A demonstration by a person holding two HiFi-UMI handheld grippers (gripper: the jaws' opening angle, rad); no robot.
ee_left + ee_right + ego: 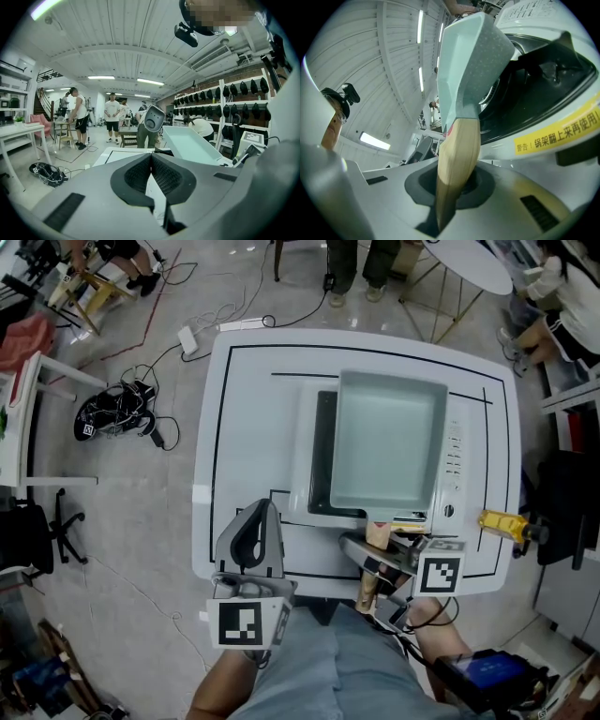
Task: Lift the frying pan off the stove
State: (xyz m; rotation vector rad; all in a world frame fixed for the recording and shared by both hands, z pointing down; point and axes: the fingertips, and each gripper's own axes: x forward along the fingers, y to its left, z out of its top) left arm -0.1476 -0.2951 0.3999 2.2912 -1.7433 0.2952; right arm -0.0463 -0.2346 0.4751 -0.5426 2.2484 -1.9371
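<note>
- Frying pan (389,442), pale and square, sits over the stove (307,442) on the white table (246,399).
- My right gripper (377,549) is clamped on its wooden handle (457,159).
- My left gripper (264,514) is closed and empty, above the table's near edge.

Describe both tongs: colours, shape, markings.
Both are light grey plastic shells tapering to a point: left tongs, right tongs. Black ribbed pads are hollowed into an oval, and dark rectangular slots mark the tops. Each carries a white cube with black square markers: left cube, right cube. The person wears grey-blue trousers.
</note>
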